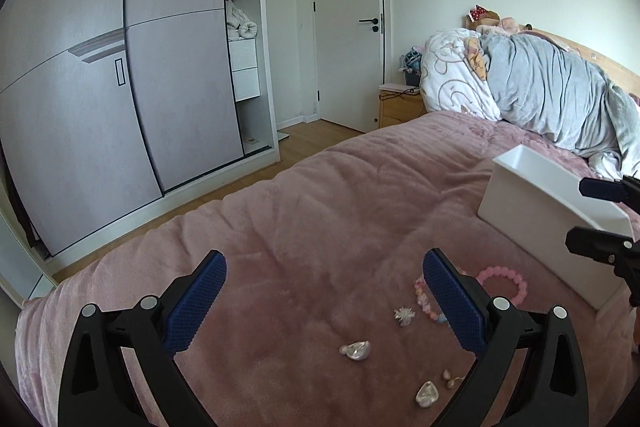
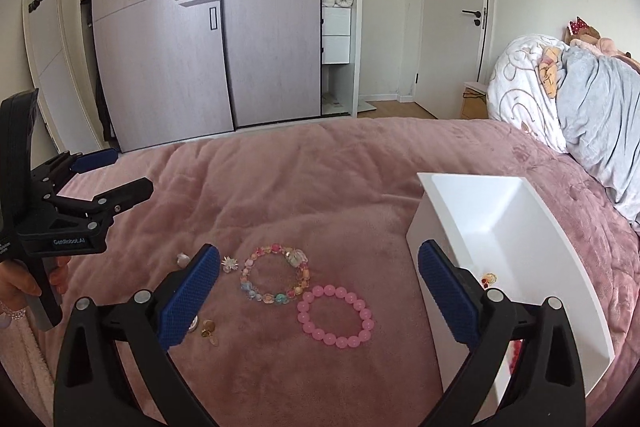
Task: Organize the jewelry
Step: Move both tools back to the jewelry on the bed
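White box [image 2: 508, 251] beside bracelets [image 2: 336, 315], wardrobe [image 2: 200, 39] beyond

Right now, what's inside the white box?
In the white box, a small gold-and-red piece lies on the floor, with red bits nearer the camera. The right claw finger covers part of the near end.

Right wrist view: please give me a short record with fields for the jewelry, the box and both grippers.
surface: pink blanket
pink bead bracelet: flat on blanket, left of box
multicolor bead bracelet: flat, beside the pink one
white box: open, small items inside
loose pieces: flower charm, gold earring
left gripper: open, holds nothing
right gripper: open, holds nothing
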`<state>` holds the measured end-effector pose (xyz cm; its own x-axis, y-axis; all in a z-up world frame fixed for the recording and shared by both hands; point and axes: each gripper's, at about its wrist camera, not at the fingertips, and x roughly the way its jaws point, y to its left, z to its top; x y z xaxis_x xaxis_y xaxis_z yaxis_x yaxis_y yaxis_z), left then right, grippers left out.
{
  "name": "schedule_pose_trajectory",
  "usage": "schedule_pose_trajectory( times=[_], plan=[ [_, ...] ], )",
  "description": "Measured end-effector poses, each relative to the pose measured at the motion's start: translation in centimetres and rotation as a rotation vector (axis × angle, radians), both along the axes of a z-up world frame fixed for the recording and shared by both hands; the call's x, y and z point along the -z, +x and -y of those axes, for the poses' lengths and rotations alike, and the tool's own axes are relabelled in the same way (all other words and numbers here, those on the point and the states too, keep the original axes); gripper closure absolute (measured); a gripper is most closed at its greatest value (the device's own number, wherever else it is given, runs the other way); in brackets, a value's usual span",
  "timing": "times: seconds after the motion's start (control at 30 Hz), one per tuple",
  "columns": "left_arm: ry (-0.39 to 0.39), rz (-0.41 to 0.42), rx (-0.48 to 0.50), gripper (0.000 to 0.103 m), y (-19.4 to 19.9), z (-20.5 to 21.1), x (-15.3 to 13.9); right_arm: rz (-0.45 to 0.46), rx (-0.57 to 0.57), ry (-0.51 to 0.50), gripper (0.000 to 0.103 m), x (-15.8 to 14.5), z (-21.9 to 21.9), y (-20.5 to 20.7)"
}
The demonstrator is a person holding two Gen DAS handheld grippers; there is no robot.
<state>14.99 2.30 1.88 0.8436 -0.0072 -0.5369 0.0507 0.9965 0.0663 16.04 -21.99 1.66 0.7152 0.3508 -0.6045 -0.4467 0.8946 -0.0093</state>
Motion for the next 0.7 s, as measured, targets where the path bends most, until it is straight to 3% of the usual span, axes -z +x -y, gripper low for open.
schedule_pose_trajectory(
  times=[0.13, 0.23, 0.63, 0.7],
  plan=[
    [0.075, -0.007, 0.058, 0.003, -0.3, 0.5, 3.2, -0.029, 0.004, -0.047, 0.005, 3.0, -1.0, 0.5],
    [0.082, -0.048, 0.104, 0.003, 0.1, 0.6, 5.1, -0.051, 0.008, -0.07, 0.005, 5.0, -1.3, 0.9],
    [-0.023, -0.147, 0.156, 0.004, 1.7, -0.2, 7.4, -0.081, 0.016, -0.108, 0.012, 10.1, -2.8, 2.2],
    [-0.032, -0.166, 0.155, 0.008, 2.0, -0.3, 7.9, -0.088, 0.022, -0.109, 0.015, 10.7, -2.8, 2.5]
  ],
)
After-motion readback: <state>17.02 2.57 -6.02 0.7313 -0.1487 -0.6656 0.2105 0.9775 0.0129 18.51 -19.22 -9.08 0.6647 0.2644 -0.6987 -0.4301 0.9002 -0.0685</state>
